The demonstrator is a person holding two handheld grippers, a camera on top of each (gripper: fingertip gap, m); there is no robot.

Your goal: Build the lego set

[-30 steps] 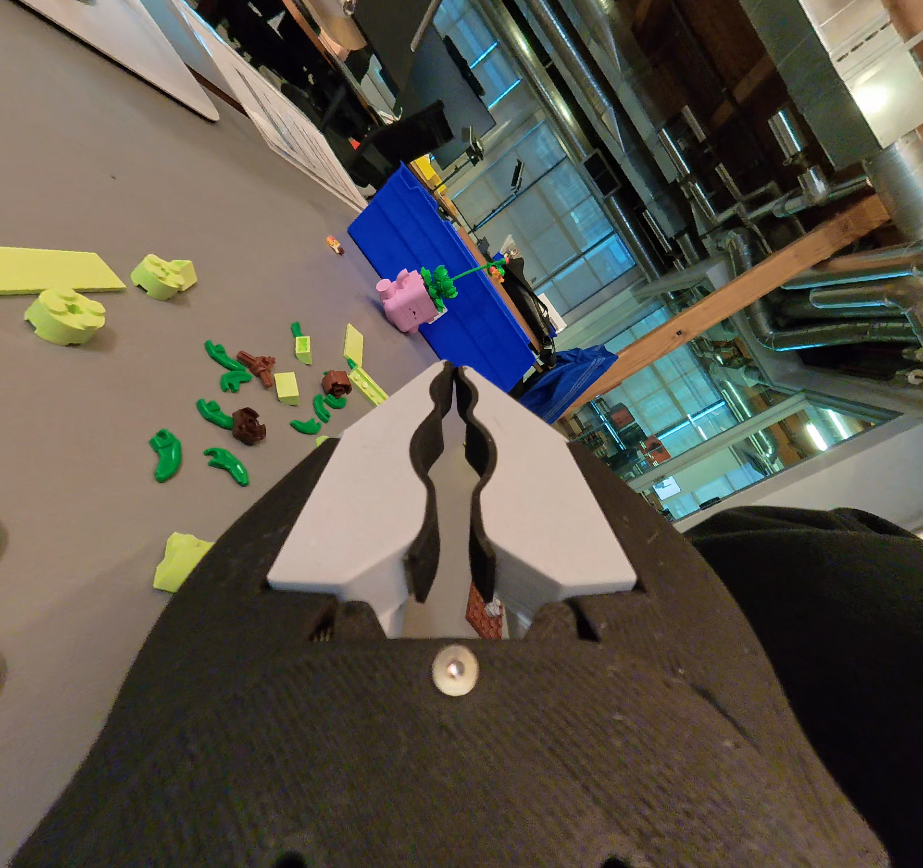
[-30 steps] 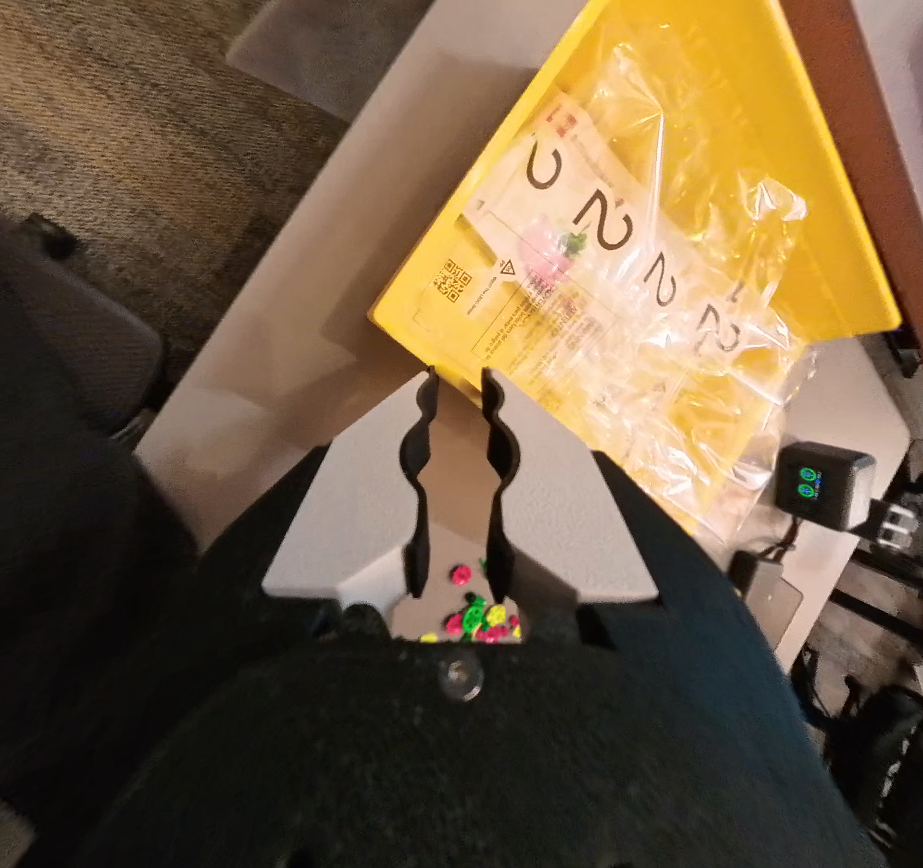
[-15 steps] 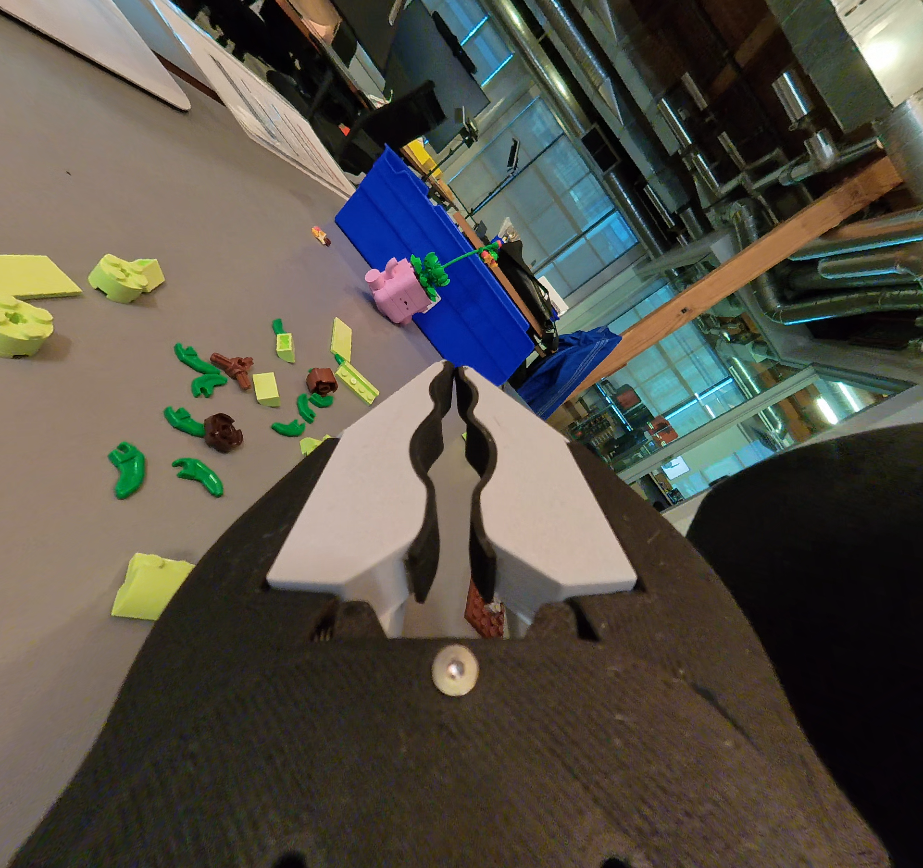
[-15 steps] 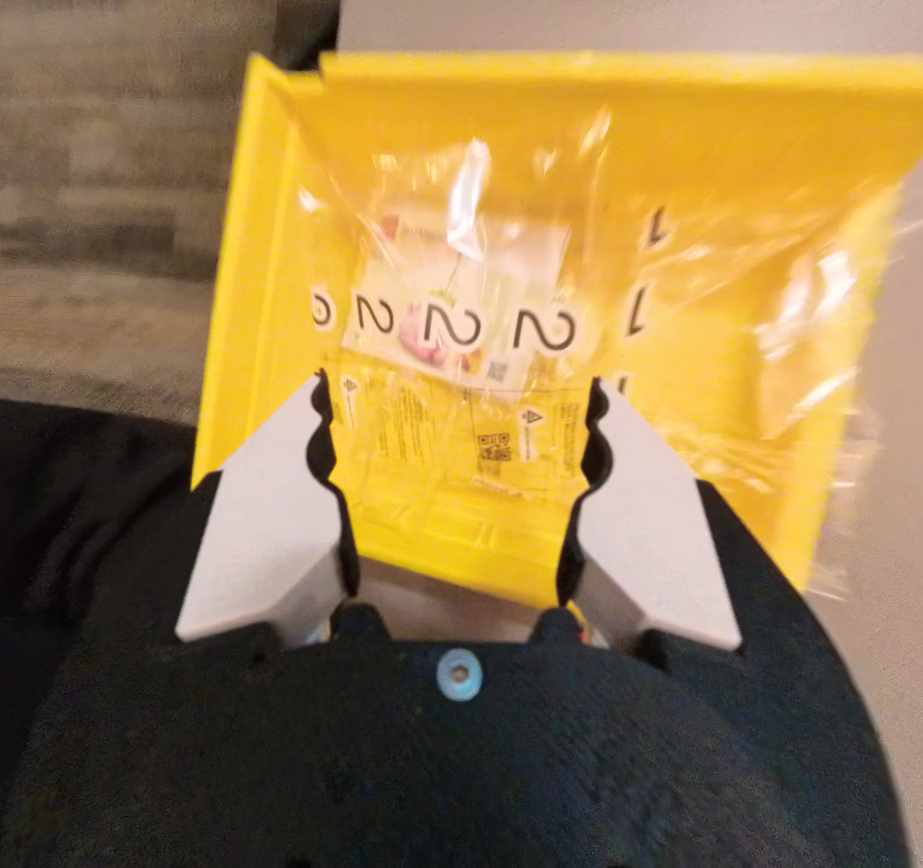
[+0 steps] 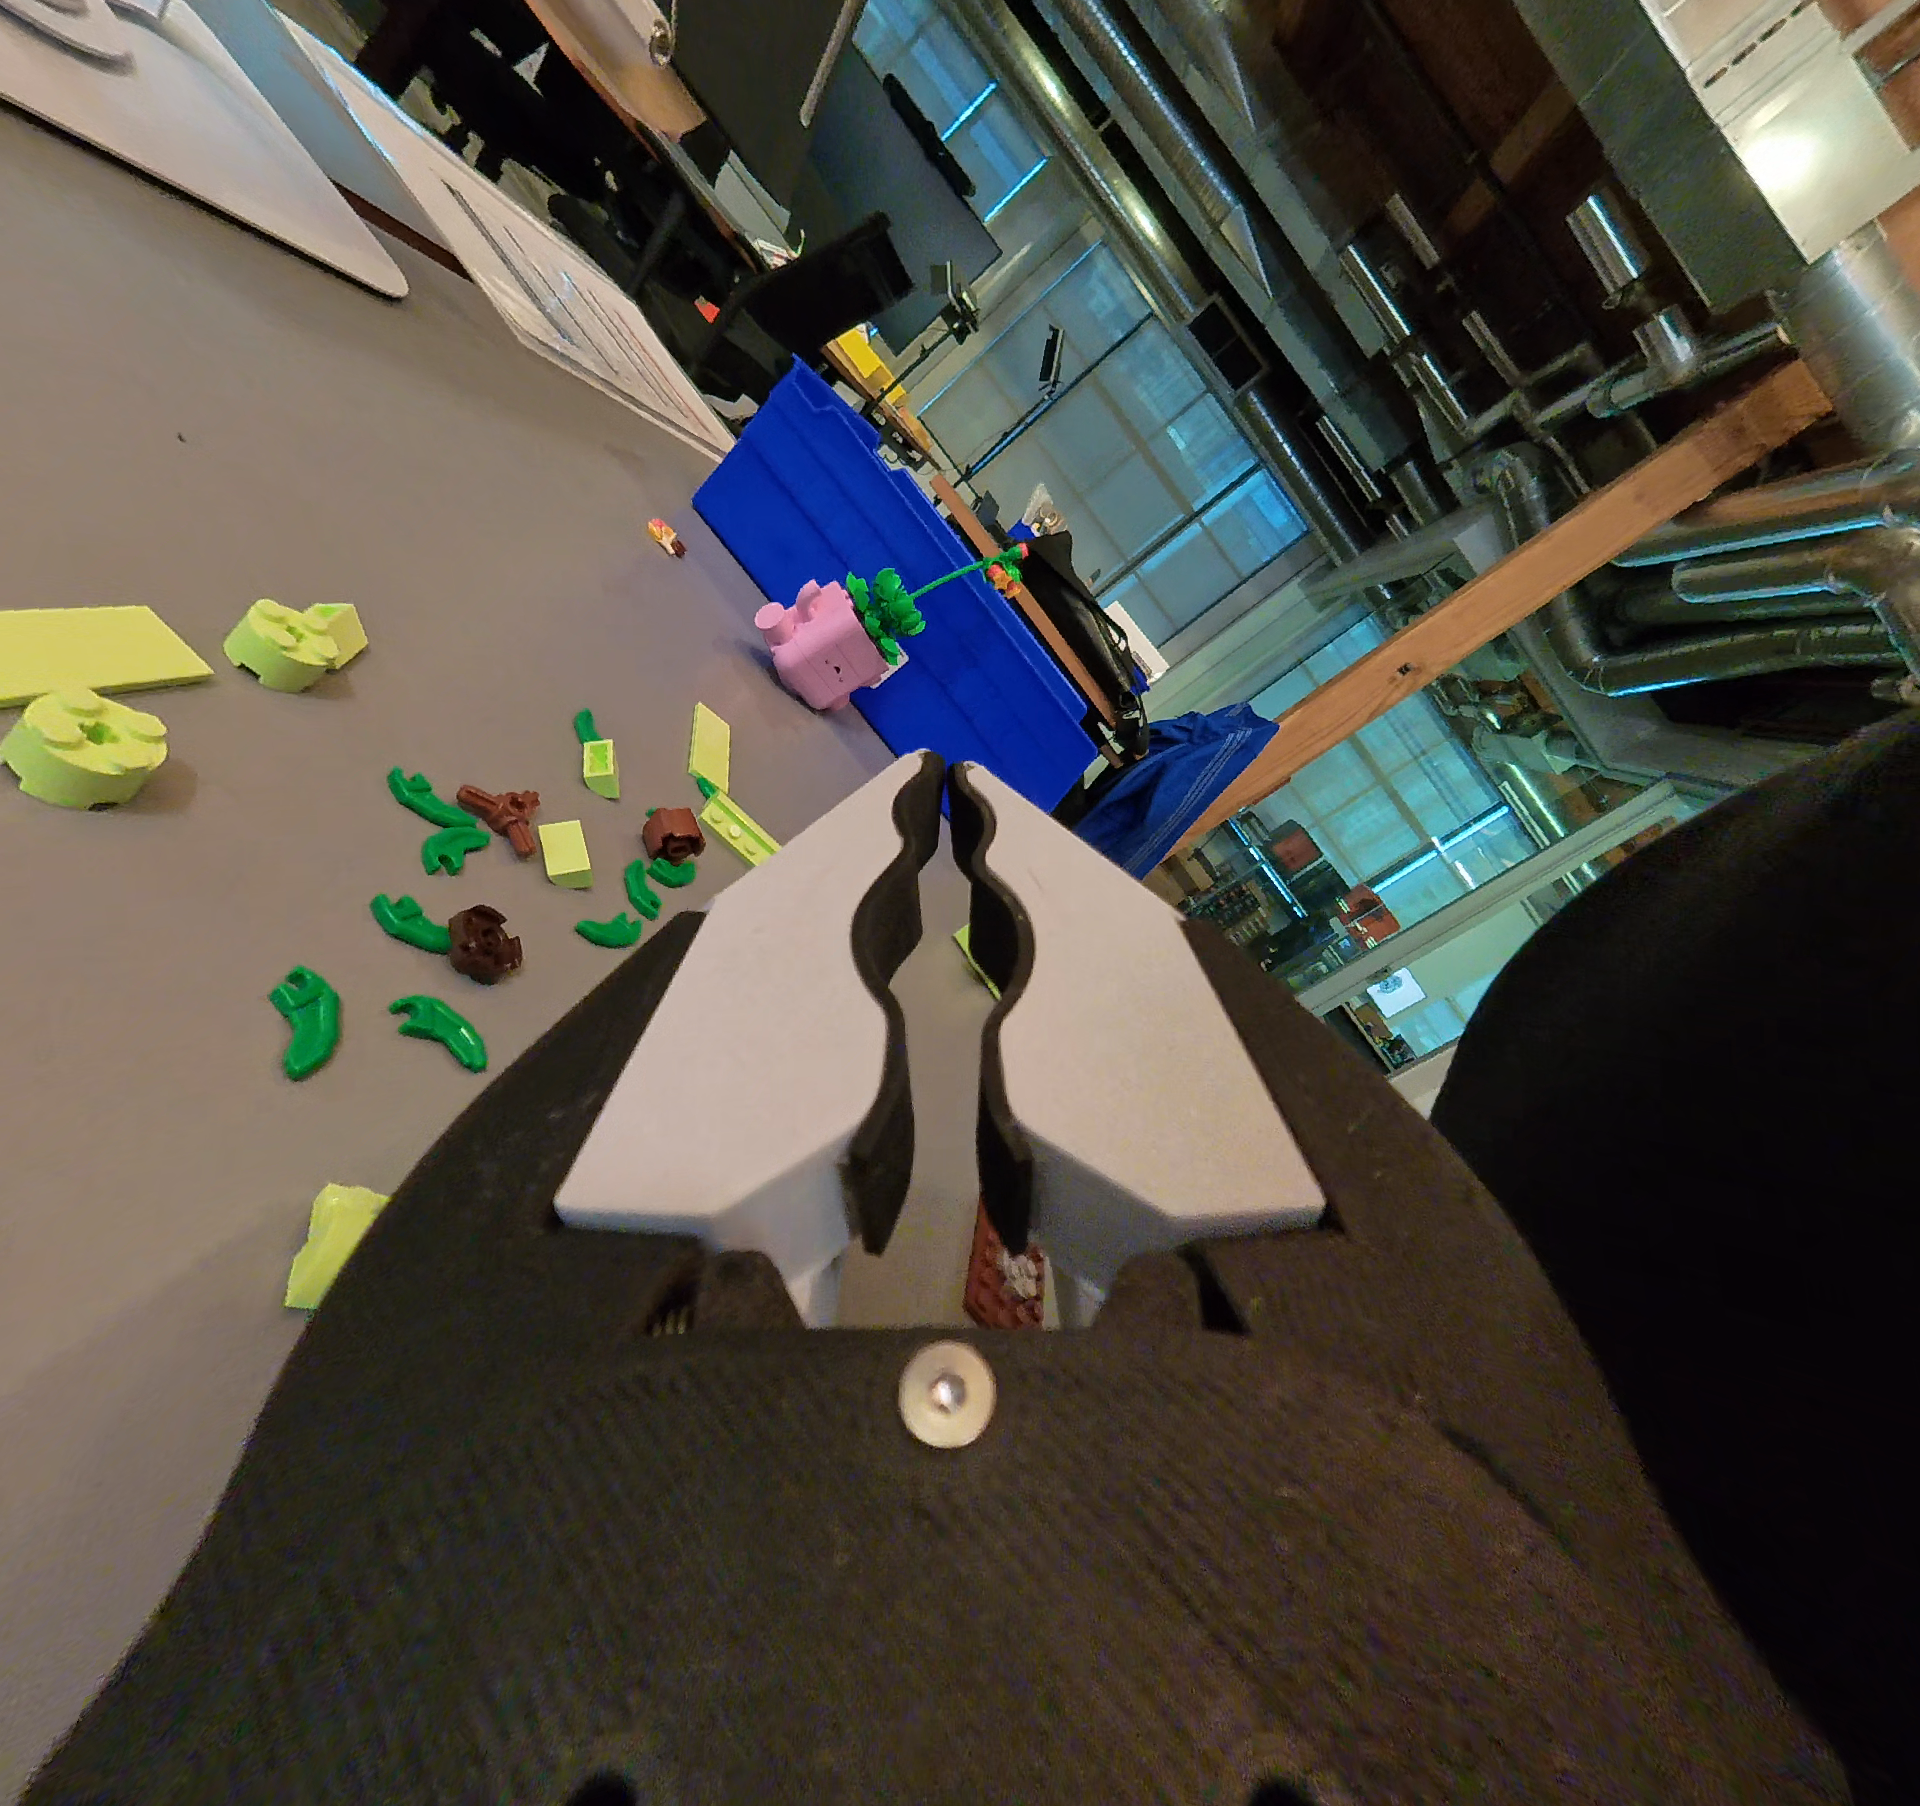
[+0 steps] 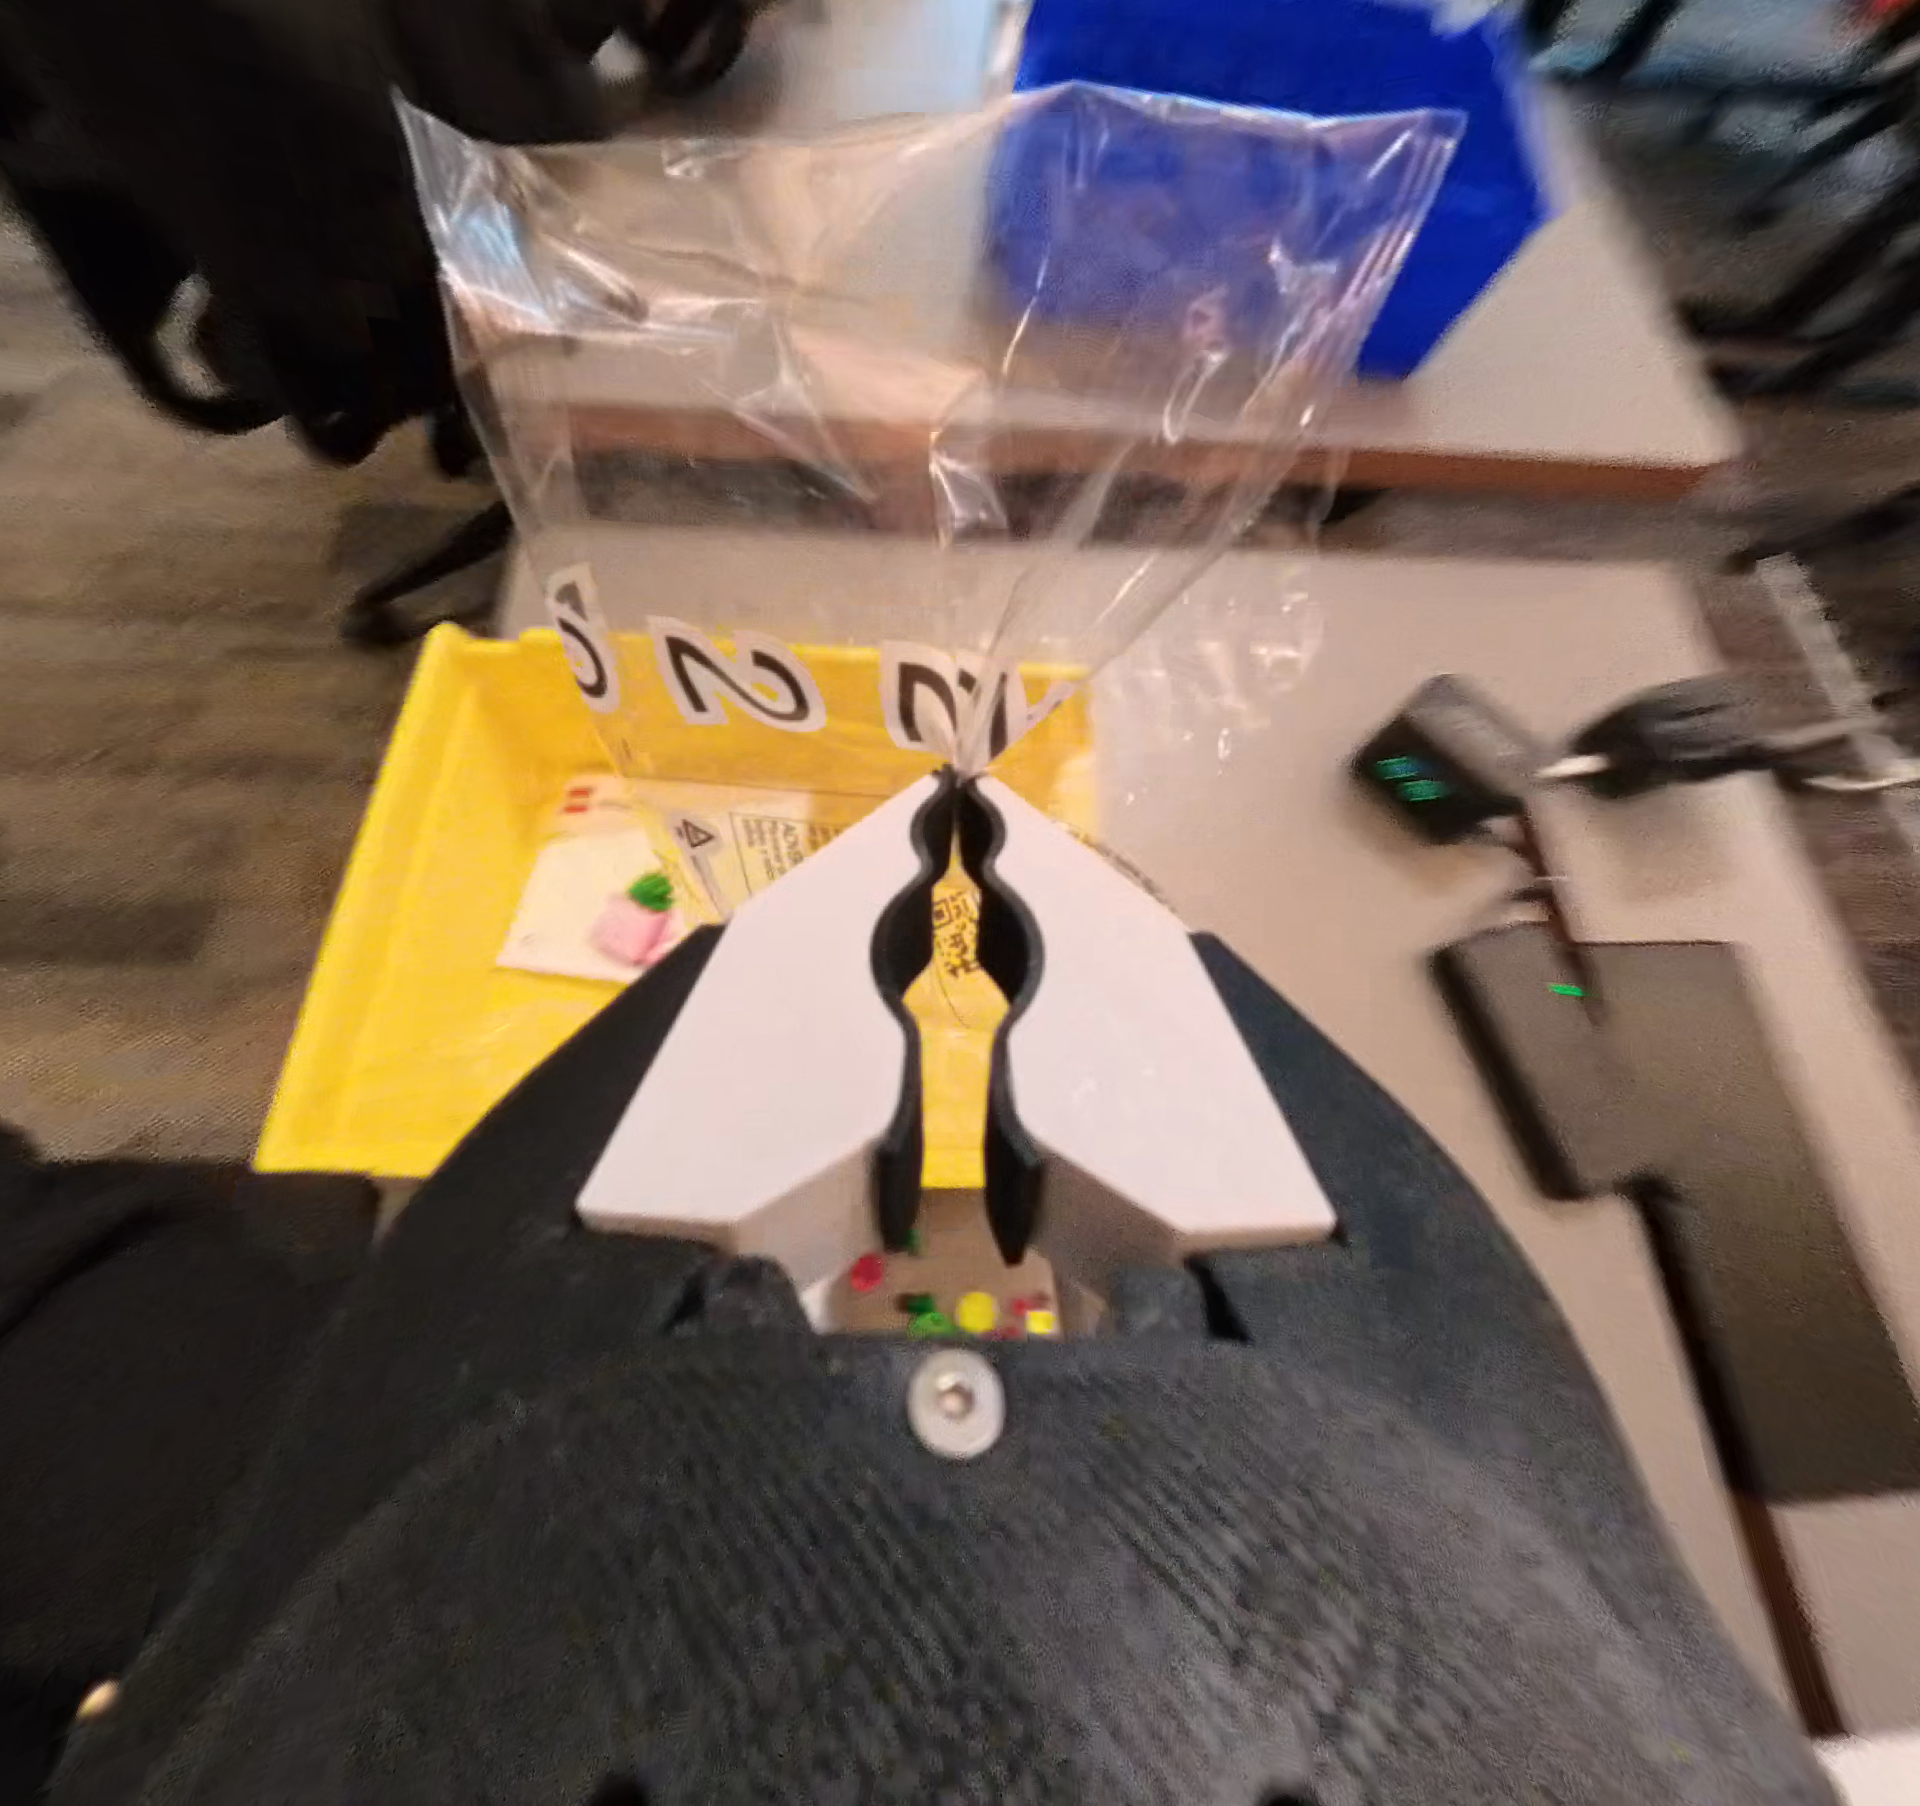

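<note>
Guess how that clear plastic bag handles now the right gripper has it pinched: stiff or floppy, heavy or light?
Likely floppy: the clear plastic bag creases and bunches where the right gripper pinches it. Probably very light; it looks empty, billowing above the yellow tray. The thin film may slip from the narrow pinch.

A pink brick pot (image 5: 826,653) with green foliage and a thin stem stands upright far across the grey desk (image 5: 260,426) against a blue bin, loose lime, green and brown pieces (image 5: 468,883) lie scattered nearer its left edge, and a clear plastic bag (image 6: 935,385) hangs pinched above a yellow tray (image 6: 364,1029).
</note>
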